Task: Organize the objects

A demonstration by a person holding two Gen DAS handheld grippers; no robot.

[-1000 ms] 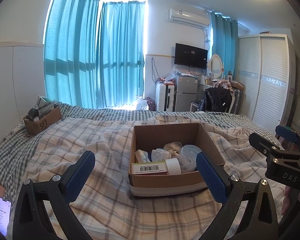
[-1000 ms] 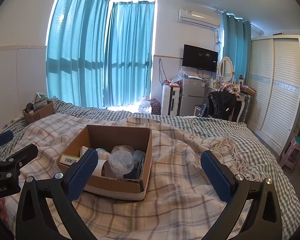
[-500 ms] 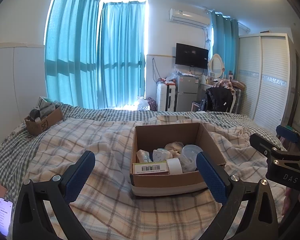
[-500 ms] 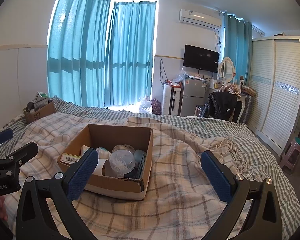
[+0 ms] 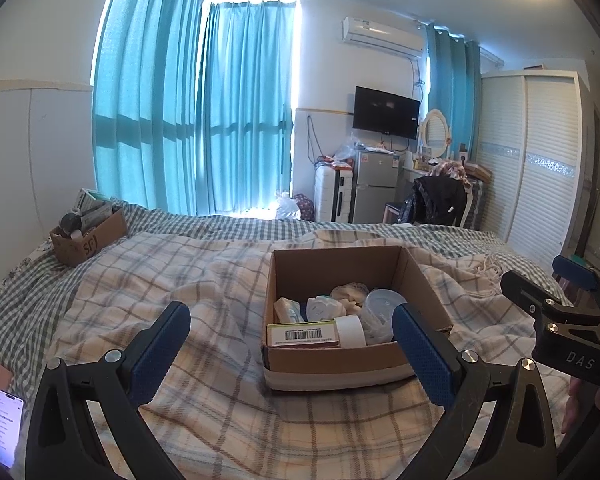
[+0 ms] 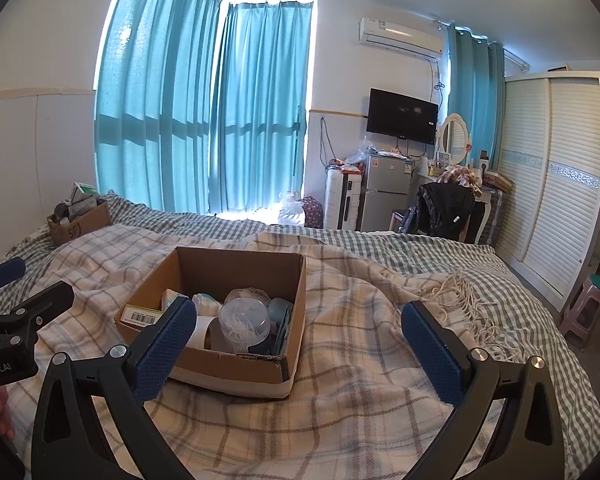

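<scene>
Brown cardboard box (image 5: 336, 364) sits on the plaid blanket (image 5: 220, 412), filled with small things. Only the left wrist view shows a lit phone (image 5: 5, 426) at the bed edge; only the right wrist view shows a pink stool (image 6: 586, 300) beside the wardrobe. Left gripper (image 5: 292, 354) is spread wide and empty, the box ahead, toward its right finger. Right gripper (image 6: 300, 350) is also wide and empty, the box near its left finger.

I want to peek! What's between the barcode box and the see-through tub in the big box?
A white tape roll, seen in the left wrist view.
</scene>
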